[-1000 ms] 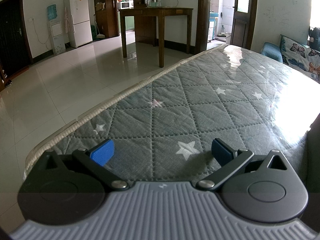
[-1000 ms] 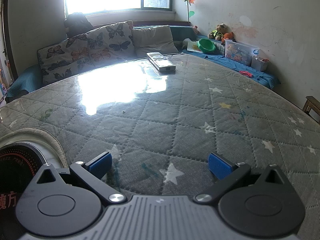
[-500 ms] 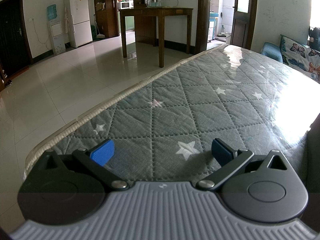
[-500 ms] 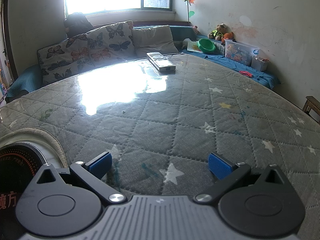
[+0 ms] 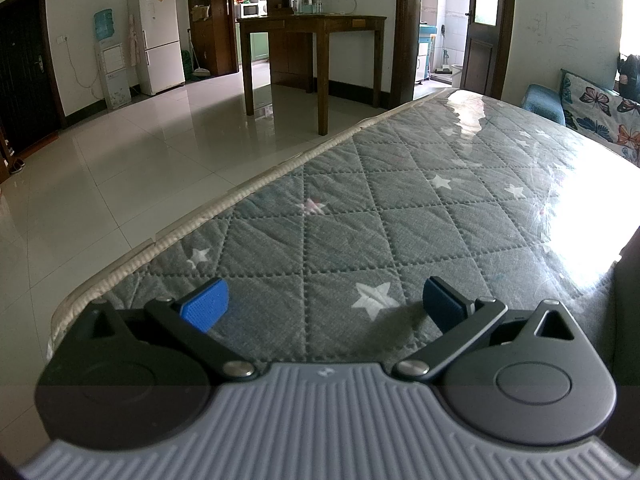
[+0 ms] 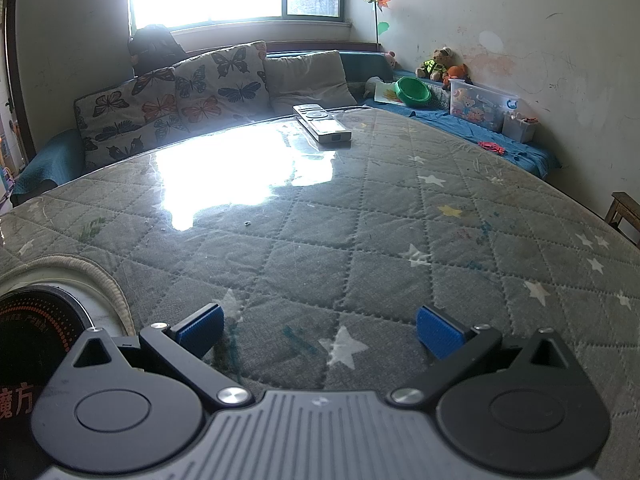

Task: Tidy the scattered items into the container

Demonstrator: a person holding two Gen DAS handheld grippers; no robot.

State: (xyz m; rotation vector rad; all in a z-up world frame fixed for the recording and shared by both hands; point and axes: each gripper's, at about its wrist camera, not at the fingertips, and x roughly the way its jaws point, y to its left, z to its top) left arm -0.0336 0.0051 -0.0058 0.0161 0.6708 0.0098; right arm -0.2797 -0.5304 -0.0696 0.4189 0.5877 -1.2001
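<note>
The remote (image 6: 322, 122) lay flat near the far edge of the table (image 6: 360, 220), well apart from both of your tools, and it was the only loose item you could see on the quilted cover. The container (image 6: 108, 284), a round one with a rope-like rim, sat at the near left edge of the table in the right wrist view, just beside your right gripper (image 6: 320, 332). A dark round thing with printed characters (image 6: 36, 328) already rested inside it; what it was could not be told.

Nothing had changed over the last second: the remote, the container and both tools sat exactly where they had been. To my eye that meant you were pausing between steps, with no item in transit and the remote probably left to fetch.

Your right gripper hung low over the near part of the table, aimed across it toward the remote and the butterfly cushions (image 6: 180, 92) beyond. Its jaws were spread wide with only cloth between the blue pads (image 6: 202, 328).

Your left gripper (image 5: 323, 305) sat low over the near left corner of the table, pointing along the left edge toward the tiled floor (image 5: 120, 160) and the fridge (image 5: 158, 38). Its jaws were likewise released and held nothing, and no item lay on the stretch of table in front of it
</note>
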